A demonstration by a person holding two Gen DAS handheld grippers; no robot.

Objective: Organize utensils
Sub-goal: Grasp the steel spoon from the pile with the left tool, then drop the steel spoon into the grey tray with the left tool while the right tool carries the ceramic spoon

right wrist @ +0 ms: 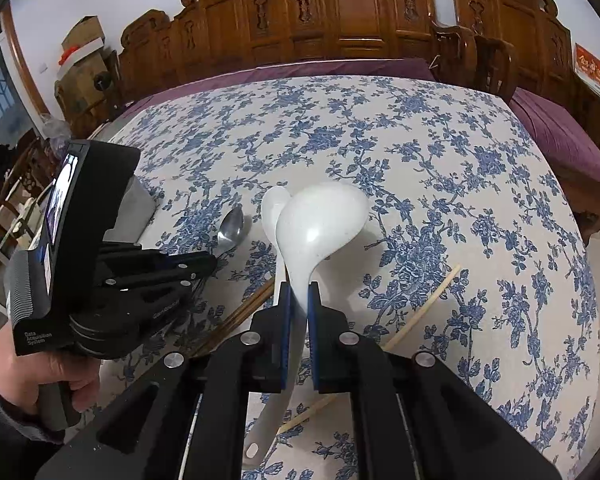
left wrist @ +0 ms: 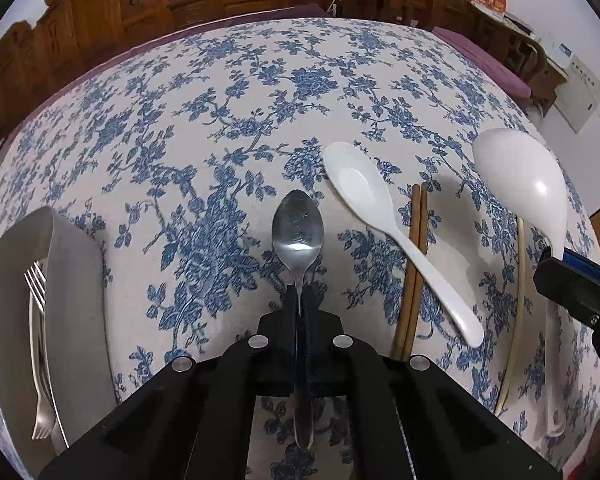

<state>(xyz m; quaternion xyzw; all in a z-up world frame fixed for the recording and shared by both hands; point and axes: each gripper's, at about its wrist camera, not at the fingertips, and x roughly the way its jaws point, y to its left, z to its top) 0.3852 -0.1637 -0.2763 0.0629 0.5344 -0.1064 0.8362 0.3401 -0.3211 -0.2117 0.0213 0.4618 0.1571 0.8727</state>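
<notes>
You held the metal spoon (left wrist: 298, 228) just right of the steel tray (left wrist: 76, 280), where forks (left wrist: 38, 320) lay. The white soup spoon (left wrist: 384, 216), brown chopsticks (left wrist: 414, 264) and lifted ladle (left wrist: 524, 188) were farther right.

Bright even indoor light, soft shadows, glare on spoon bowls, strong fisheye bending, dark corners

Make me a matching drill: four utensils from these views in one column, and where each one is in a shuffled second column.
1. metal spoon
2. white ladle
3. forks
4. small white spoon

A. lying across the brown chopsticks
B. in the grey tray
C. clamped in the right tool
D. clamped in the left tool

Pairs: 1-D, 2-C, 3-B, 4-A
</notes>
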